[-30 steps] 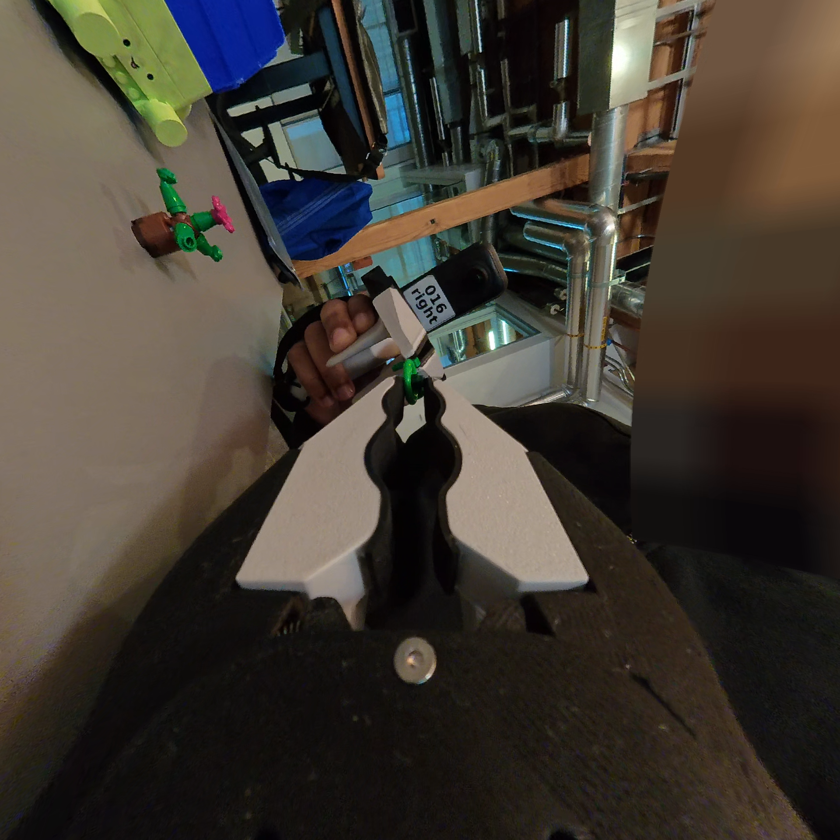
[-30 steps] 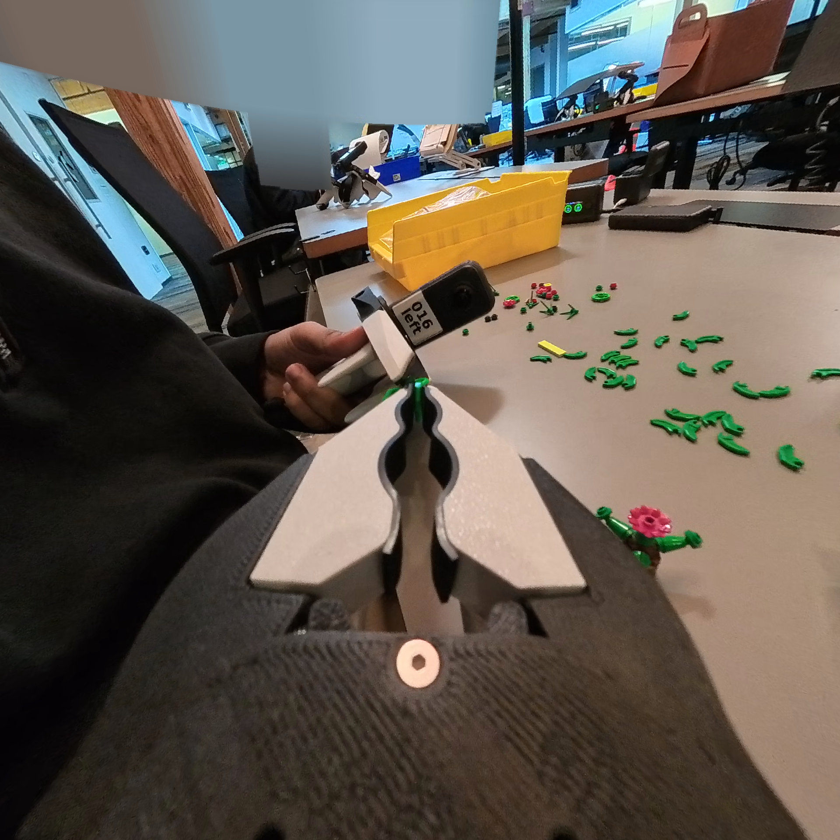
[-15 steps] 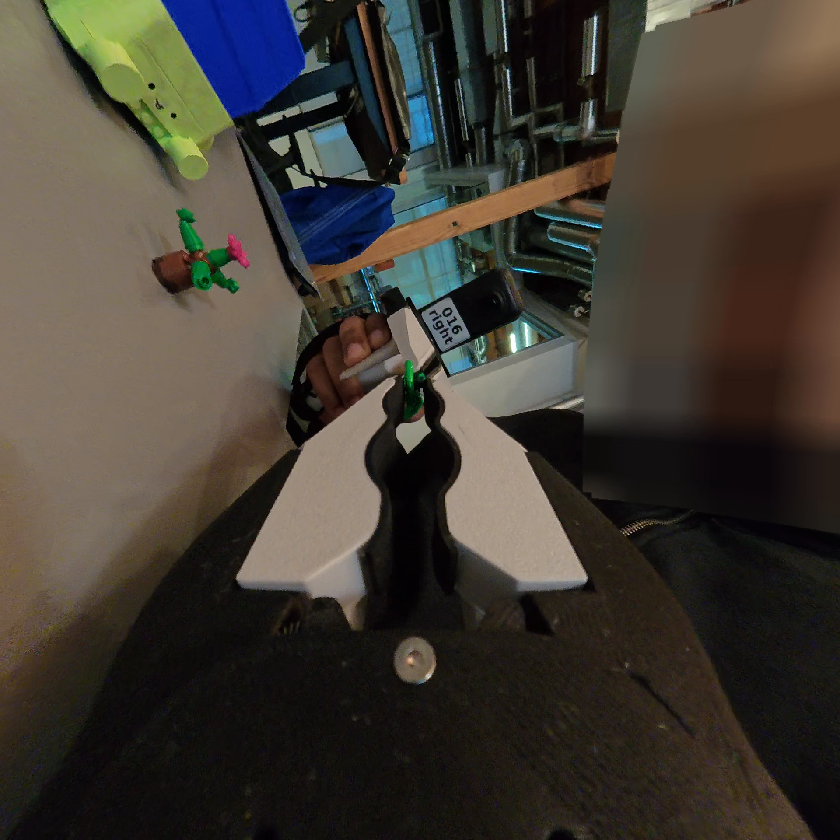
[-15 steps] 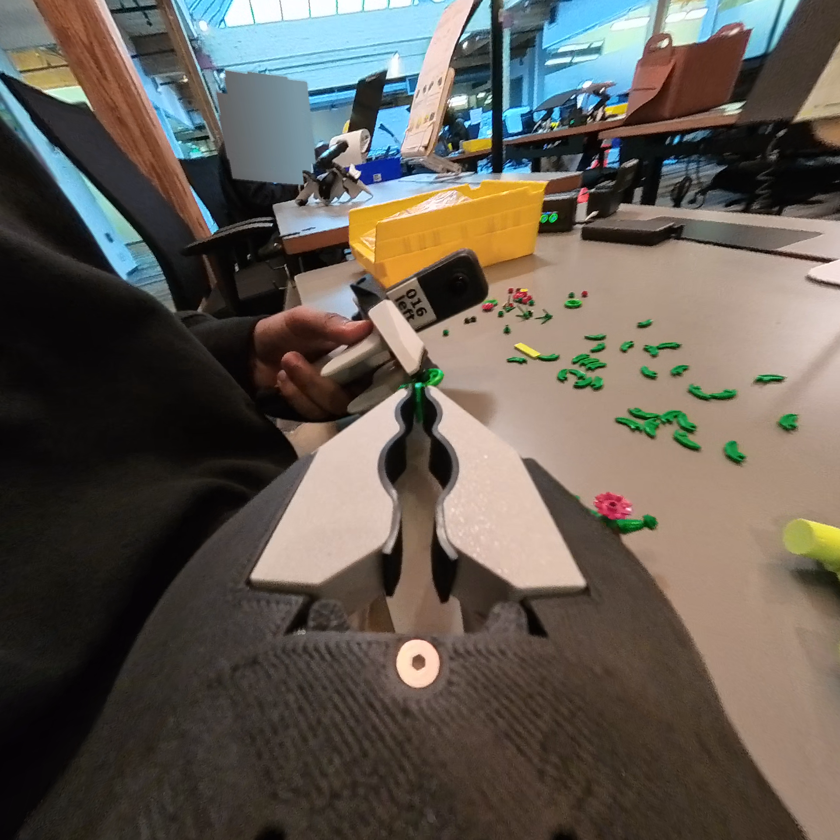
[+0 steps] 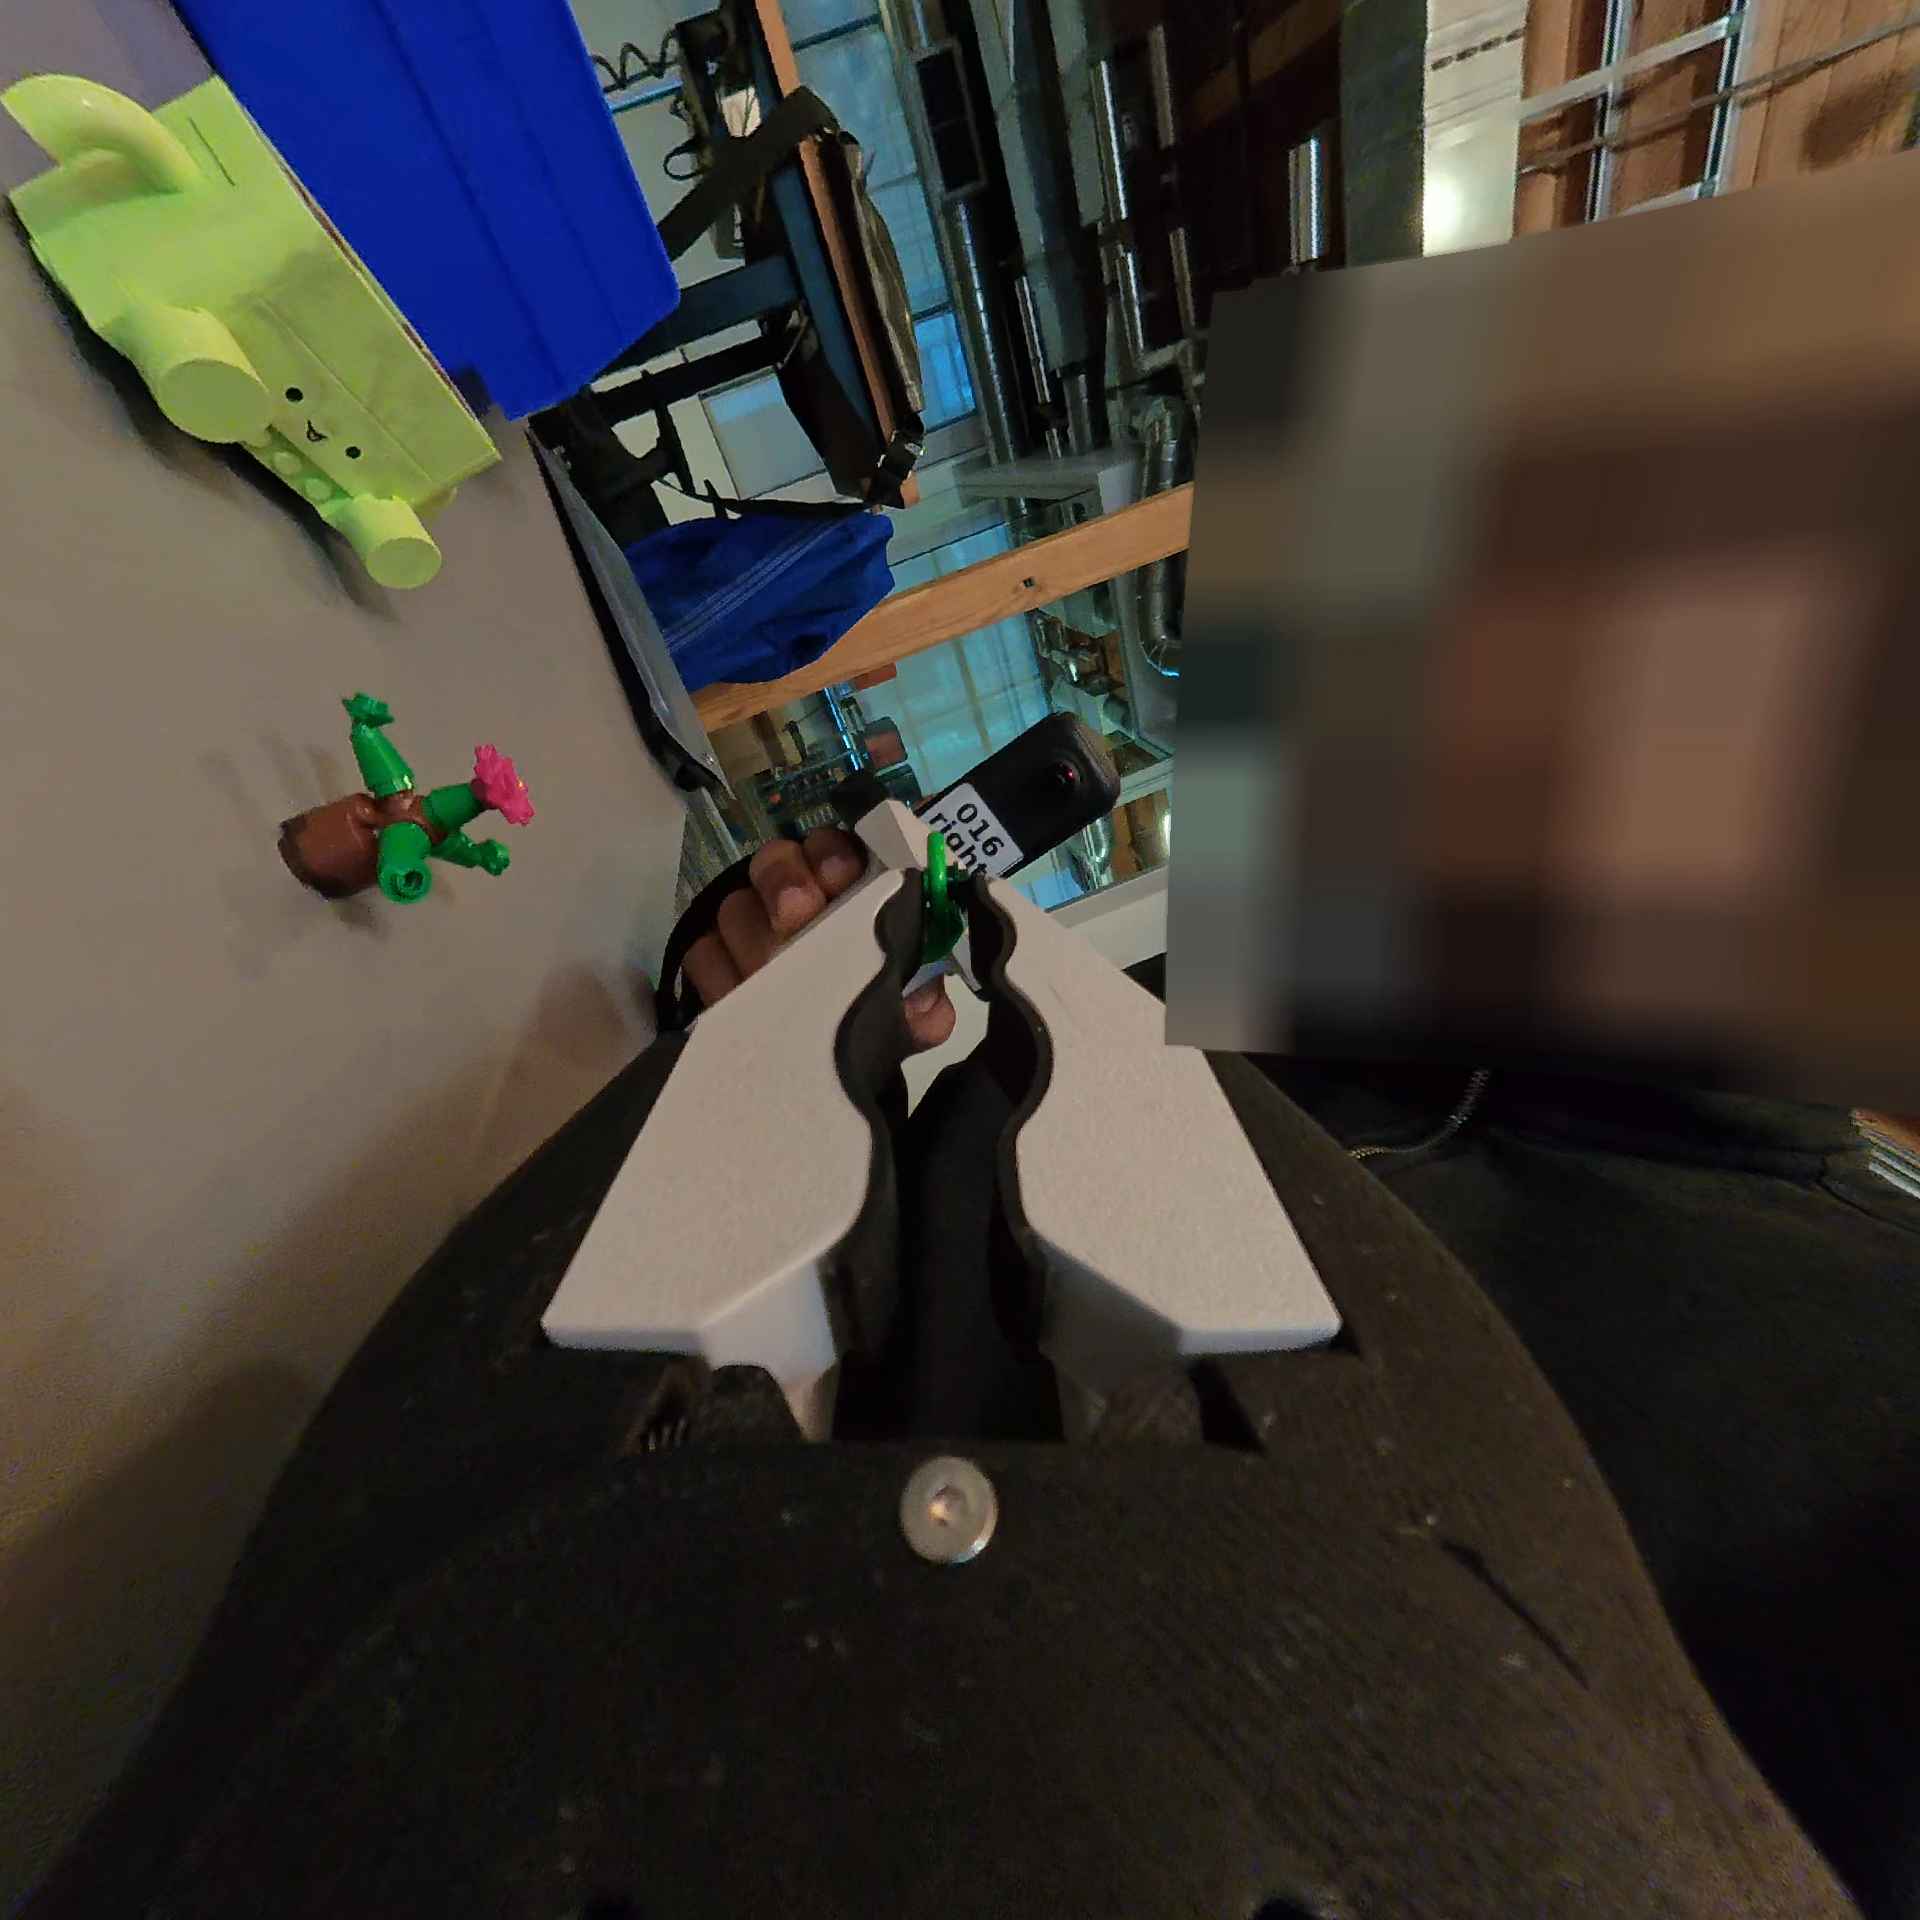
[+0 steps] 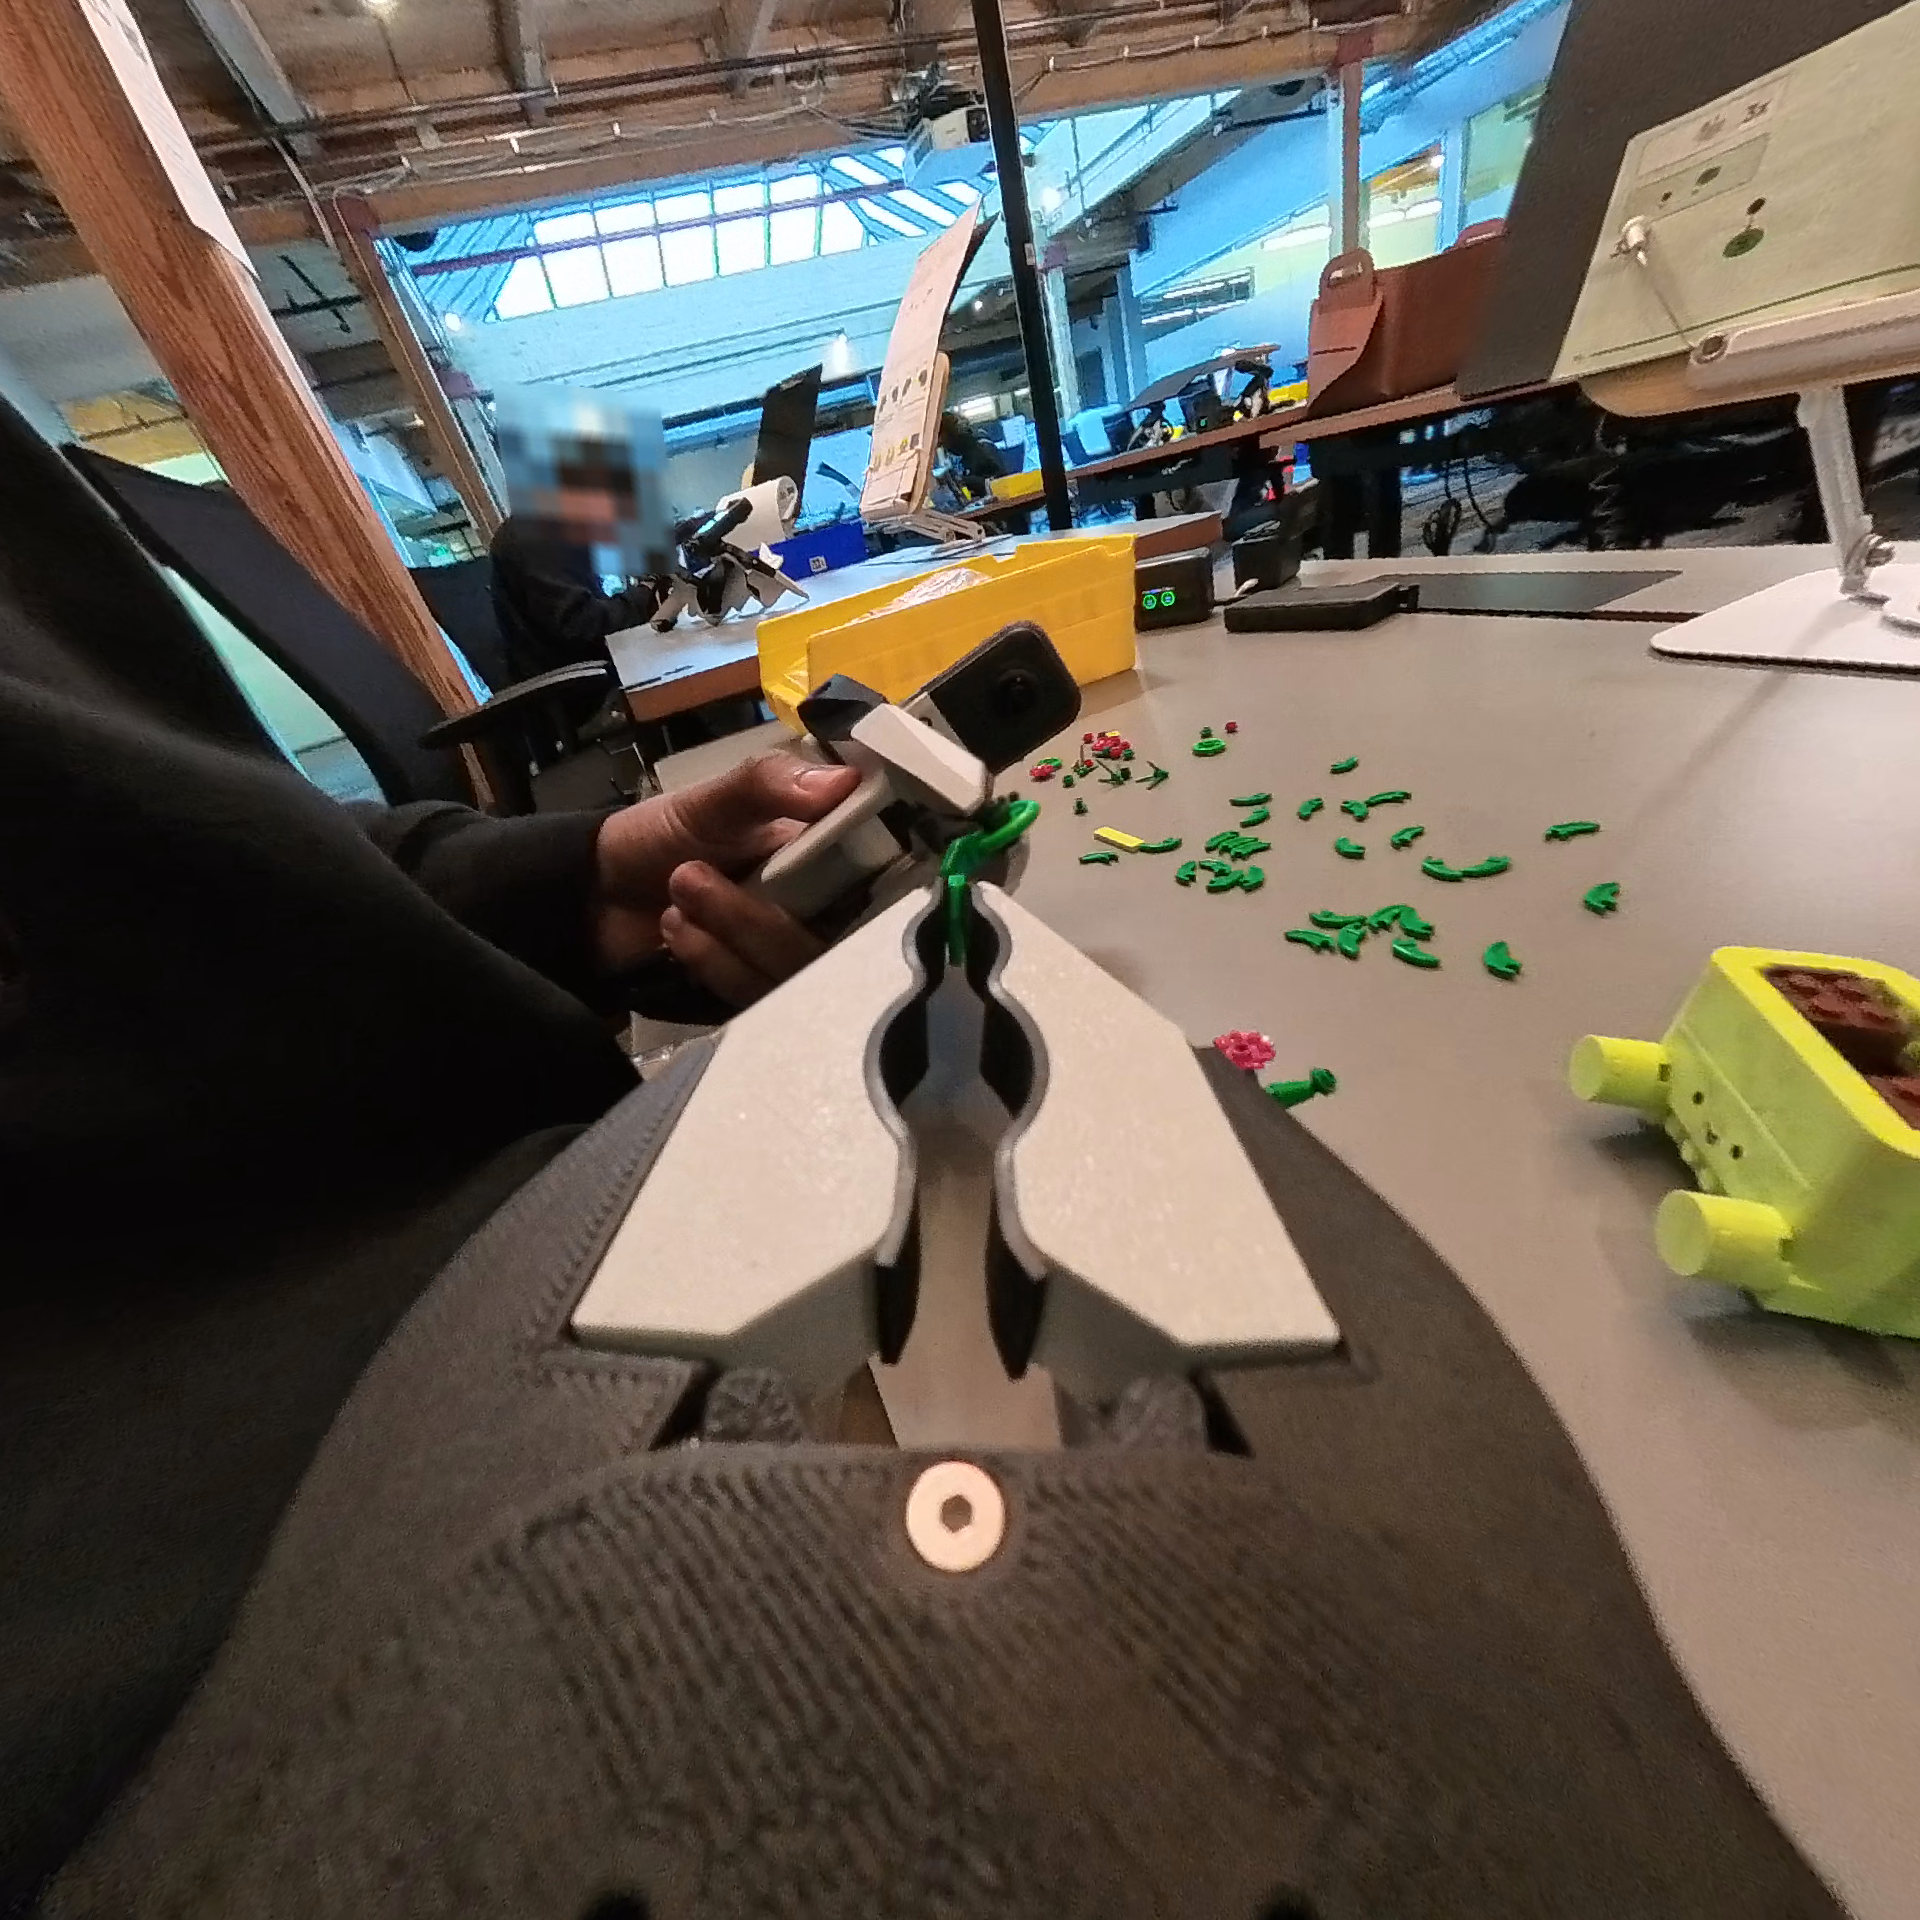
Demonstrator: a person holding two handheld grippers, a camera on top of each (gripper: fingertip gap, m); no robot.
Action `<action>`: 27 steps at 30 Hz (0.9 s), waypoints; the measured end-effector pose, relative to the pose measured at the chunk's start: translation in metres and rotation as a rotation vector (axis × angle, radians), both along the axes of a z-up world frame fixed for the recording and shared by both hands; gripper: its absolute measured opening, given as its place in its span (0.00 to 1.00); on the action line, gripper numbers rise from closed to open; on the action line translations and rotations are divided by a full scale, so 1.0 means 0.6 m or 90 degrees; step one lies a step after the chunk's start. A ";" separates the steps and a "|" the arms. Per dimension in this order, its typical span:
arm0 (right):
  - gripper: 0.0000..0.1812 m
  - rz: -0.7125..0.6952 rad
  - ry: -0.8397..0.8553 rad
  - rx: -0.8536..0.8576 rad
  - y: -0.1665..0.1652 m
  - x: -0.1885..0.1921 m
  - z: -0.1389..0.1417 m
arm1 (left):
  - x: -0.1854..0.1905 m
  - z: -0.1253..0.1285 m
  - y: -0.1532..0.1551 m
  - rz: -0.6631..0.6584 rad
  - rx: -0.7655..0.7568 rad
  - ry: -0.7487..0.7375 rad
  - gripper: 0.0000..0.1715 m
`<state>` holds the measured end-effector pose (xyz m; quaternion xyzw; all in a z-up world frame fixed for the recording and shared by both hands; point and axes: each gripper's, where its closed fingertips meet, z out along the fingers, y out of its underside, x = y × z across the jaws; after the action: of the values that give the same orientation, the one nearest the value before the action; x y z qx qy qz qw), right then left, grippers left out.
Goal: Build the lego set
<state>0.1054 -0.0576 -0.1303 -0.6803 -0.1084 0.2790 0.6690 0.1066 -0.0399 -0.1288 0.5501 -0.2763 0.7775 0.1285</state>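
My left gripper (image 5: 943, 904) and my right gripper (image 6: 957, 920) meet tip to tip above the table edge, each shut on a small green leaf piece (image 5: 938, 909). The joined green pieces (image 6: 977, 862) show between both tips in the right wrist view. A small brown pot with green stems and a pink flower (image 5: 400, 810) lies on the grey table (image 5: 208, 1039); only its flower (image 6: 1244, 1049) and a stem show in the right wrist view. A lime-green lego planter (image 6: 1787, 1112) with brown studs stands on the table; it also shows in the left wrist view (image 5: 249, 322).
Several loose green leaf pieces (image 6: 1351, 894) and small red pieces (image 6: 1101, 748) are scattered on the table. A yellow bin (image 6: 966, 623) stands behind them. An instruction sheet on a stand (image 6: 1766, 197) is at the far right. A blue bin (image 5: 436, 187) is beside the planter. My two grippers' fingertips are within a few centimetres of each other.
Both grippers stayed tip to tip on the green pieces while the pair swung; the right wrist view turned rightward, bringing the lime planter into sight. The green pieces now stick out more between the tips.
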 end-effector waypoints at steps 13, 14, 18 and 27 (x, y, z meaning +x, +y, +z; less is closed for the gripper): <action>0.00 -0.001 0.040 0.020 -0.005 0.013 0.012 | 0.028 0.004 0.002 0.004 0.003 -0.006 0.04; 0.00 -0.001 0.040 0.021 -0.006 0.013 0.012 | 0.028 0.005 0.002 0.003 0.003 -0.008 0.04; 0.00 0.001 0.038 0.017 -0.005 0.011 0.010 | 0.028 0.007 0.003 0.003 0.013 -0.010 0.04; 0.00 0.002 0.022 0.012 -0.004 0.006 0.005 | 0.026 0.007 0.004 0.004 0.030 -0.014 0.03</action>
<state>0.1093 -0.0599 -0.1271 -0.6687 -0.1006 0.2905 0.6770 0.1222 -0.0375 -0.1246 0.5449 -0.2942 0.7774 0.1101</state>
